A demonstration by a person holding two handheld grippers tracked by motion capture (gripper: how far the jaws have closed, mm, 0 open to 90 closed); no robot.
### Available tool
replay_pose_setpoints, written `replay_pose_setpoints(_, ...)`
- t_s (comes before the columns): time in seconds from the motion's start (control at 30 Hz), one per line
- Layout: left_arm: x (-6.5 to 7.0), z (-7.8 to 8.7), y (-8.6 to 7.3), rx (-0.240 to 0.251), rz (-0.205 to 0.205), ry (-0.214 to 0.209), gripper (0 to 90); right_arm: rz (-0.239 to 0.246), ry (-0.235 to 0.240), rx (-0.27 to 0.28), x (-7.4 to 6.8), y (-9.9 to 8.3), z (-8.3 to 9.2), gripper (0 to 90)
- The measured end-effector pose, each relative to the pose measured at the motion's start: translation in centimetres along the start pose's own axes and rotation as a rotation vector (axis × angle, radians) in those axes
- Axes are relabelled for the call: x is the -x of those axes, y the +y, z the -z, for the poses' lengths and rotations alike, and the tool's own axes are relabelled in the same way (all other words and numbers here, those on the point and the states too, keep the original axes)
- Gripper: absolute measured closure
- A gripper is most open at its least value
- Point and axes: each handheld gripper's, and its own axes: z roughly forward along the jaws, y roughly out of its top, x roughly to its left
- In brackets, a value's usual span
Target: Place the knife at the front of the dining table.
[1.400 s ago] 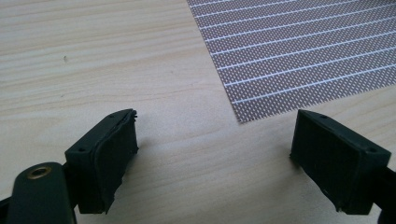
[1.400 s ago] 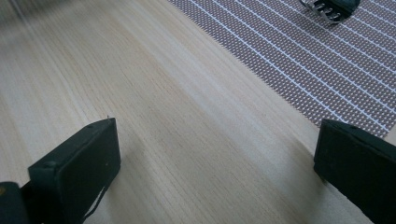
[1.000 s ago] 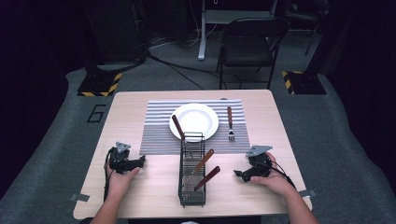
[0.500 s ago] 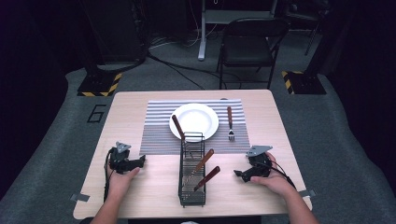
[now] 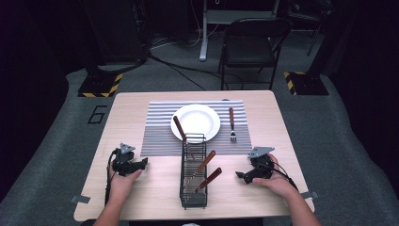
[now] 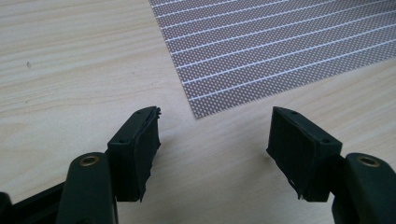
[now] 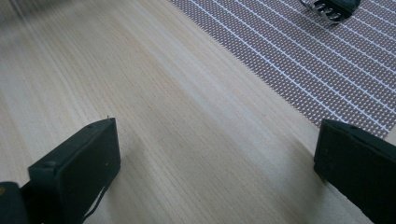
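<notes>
Two wood-handled utensils (image 5: 205, 170) lean in the wire caddy (image 5: 193, 179) at table (image 5: 141, 197) centre-front; a third handle (image 5: 179, 128) rests on the plate (image 5: 195, 122) behind it. Fork (image 5: 231, 123) lies on striped mat (image 5: 160, 127), right of plate. Left gripper (image 5: 141, 163) & right gripper (image 5: 239, 175) rest on bare wood either side of caddy, both w/ jaws spread, empty.
</notes>
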Motion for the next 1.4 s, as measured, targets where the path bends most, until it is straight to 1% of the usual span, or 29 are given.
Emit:
replay_pose_setpoints(0.13,0.5,0.5,0.3,0.009,0.001,-0.024,36.0,-0.002,0.001,0.0,0.0,0.0,0.0,0.0)
replay_pose_setpoints(0.23,0.8,0.8,0.5,0.009,0.002,-0.028,37.0,-0.002,0.001,0.0,0.0,0.0,0.0,0.0)
replay_pose_setpoints(0.33,1.3,1.2,0.7,0.005,-0.014,-0.033,37.1,-0.002,0.001,0.0,0.0,0.0,0.0,0.0)
replay_pose_setpoints(0.37,1.5,1.3,0.8,0.003,-0.018,-0.042,37.2,-0.002,0.001,0.0,0.0,0.0,0.0,0.0)
replay_pose_setpoints(0.53,2.4,1.5,1.0,0.01,-0.038,-0.06,37.2,-0.002,0.001,0.0,0.0,0.0,0.0,0.0)
replay_pose_setpoints(0.6,2.6,1.6,1.1,0.004,-0.045,-0.072,37.2,-0.002,0.001,0.0,0.0,0.0,0.0,0.0)
replay_pose_setpoints(0.67,2.8,1.7,1.2,0.015,-0.04,-0.086,38.3,-0.002,0.001,0.0,0.0,0.0,0.0,0.0)
replay_pose_setpoints(0.7,2.9,1.9,1.3,0.01,-0.046,-0.1,39.6,-0.001,0.001,0.0,0.0,0.0,0.0,0.0)
replay_pose_setpoints(0.73,3.0,2.0,1.3,0.021,-0.043,-0.106,40.3,-0.002,0.001,0.0,0.0,0.0,0.0,0.0)
replay_pose_setpoints(0.8,3.2,2.3,1.5,0.02,-0.054,-0.122,40.6,-0.001,0.001,0.0,0.0,0.0,0.0,0.0)
replay_pose_setpoints(0.83,3.4,2.4,1.6,0.032,-0.053,-0.127,40.7,-0.001,0.001,0.0,0.0,0.0,0.0,0.0)
replay_pose_setpoints(0.9,3.6,2.6,1.8,0.03,-0.056,-0.144,41.2,-0.002,0.001,0.0,0.0,0.0,0.0,0.0)
replay_pose_setpoints(1.0,4.0,2.8,2.0,0.028,-0.065,-0.153,41.8,-0.002,0.001,0.0,0.0,0.0,0.0,0.0)
replay_pose_setpoints(1.03,4.3,2.9,2.2,0.033,-0.065,-0.165,42.0,-0.001,0.001,0.0,0.0,0.0,0.0,0.0)
replay_pose_setpoints(1.4,5.2,3.2,3.2,0.033,-0.09,-0.188,44.1,-0.002,0.001,0.001,0.0,0.0,0.0,0.0)
